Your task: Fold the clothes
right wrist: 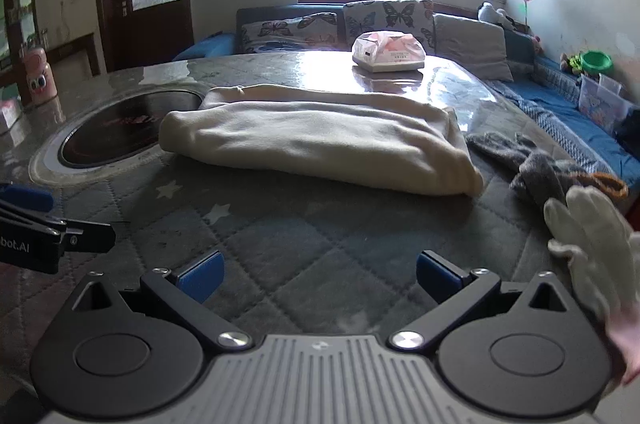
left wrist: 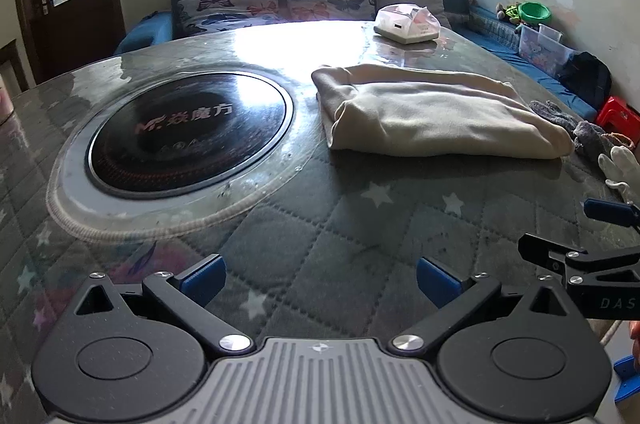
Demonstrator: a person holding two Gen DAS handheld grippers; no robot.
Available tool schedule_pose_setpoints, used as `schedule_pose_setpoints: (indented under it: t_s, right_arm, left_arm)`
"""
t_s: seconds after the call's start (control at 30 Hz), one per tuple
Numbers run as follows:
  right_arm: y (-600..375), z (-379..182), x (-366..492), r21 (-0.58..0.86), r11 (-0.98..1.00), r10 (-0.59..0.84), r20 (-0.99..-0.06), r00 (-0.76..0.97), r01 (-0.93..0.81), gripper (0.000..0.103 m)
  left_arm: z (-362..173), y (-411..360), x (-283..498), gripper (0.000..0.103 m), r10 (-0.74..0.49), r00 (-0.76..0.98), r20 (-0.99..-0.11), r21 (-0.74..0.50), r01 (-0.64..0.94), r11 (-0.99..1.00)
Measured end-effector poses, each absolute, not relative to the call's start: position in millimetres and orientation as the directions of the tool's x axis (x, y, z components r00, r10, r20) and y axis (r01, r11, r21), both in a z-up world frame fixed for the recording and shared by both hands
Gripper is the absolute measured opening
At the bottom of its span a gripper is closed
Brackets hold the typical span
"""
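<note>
1. Left wrist view: our left gripper hangs low over the quilted table cover, its blue pads spread wide with nothing between them. The cream garment lies ahead and to the right as a flat, layered bundle, its near fold rounded. It already lies folded, which fits either a finished fold or a bundle waiting for another one.
2. Same view, risks: the round cooktop sits just left of the garment, and its raised ring could snag a dragged edge. The glossy cover may let the bundle slide and fall open under a one-sided pull.
3. Right wrist view: our right gripper is likewise spread and empty. Grey socks and a white glove crowd the garment's right end; a careless pinch could catch them too.
4. Room: bare quilt lies between both grippers and the garment. The tissue box stands well behind it.
</note>
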State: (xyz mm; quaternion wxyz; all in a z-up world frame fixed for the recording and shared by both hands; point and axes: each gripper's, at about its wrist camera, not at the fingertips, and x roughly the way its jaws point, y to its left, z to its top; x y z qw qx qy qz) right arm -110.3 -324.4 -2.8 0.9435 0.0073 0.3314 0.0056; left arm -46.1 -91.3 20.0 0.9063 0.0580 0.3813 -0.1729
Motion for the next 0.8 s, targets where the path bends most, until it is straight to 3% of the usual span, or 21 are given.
schedule_pose_setpoints:
  t_s: [0.8]
  right_arm:
    - [-308.3,11.8,-162.1,0.000,1.000,-0.006,-0.578,0.816,0.007,0.103]
  left_arm:
    - [35.4,-83.8,-107.2,0.103,-0.244,0.714,-0.657,0.017,0.338,0.941]
